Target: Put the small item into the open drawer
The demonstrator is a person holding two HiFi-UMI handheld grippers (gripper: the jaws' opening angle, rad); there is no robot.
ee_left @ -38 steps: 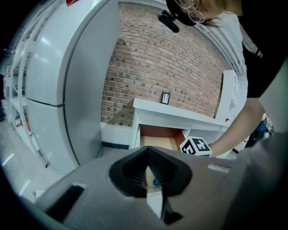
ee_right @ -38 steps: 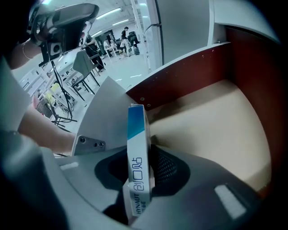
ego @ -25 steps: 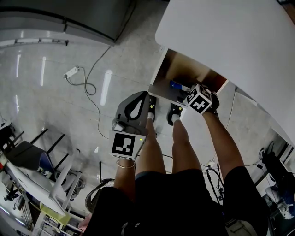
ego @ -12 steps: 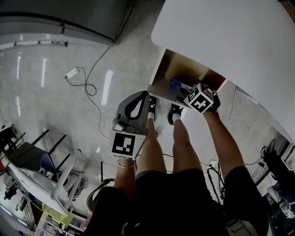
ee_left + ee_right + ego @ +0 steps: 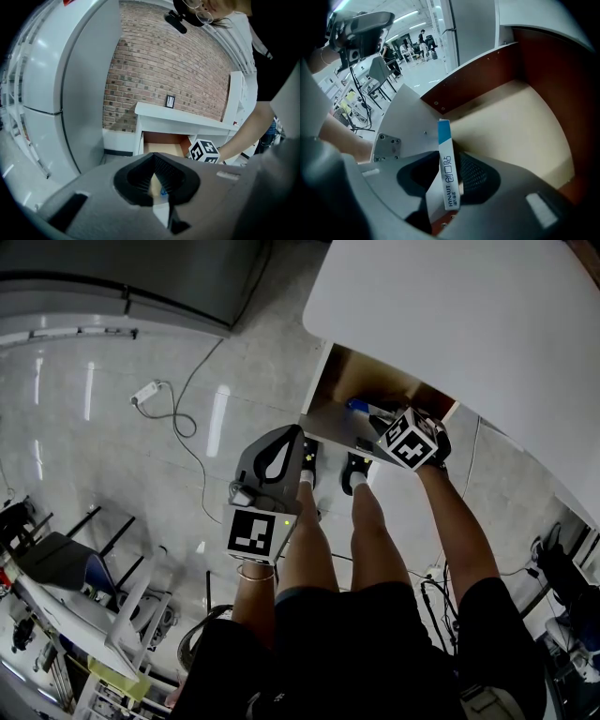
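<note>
The small item is a thin blue-and-white box (image 5: 447,164), standing on edge between the jaws of my right gripper (image 5: 447,183). Those jaws have just been opening, and a dark gap shows beside the box. The gripper points steeply down into the open wooden drawer (image 5: 511,126). In the head view its marker cube (image 5: 408,439) hangs over the drawer (image 5: 337,390) and the box's blue end (image 5: 358,407) shows beyond it. My left gripper (image 5: 284,433) is held back over the floor, shut and empty. In the left gripper view its jaws (image 5: 157,187) face the drawer (image 5: 161,147).
A white tabletop (image 5: 469,324) overhangs the drawer. The person's shoes (image 5: 354,470) stand just in front of it. A power strip with its cable (image 5: 145,387) lies on the shiny floor, a grey cabinet (image 5: 141,277) stands behind, and chairs (image 5: 56,559) sit at lower left.
The right gripper with the box has edged slightly further over the drawer. The left gripper has not moved.
</note>
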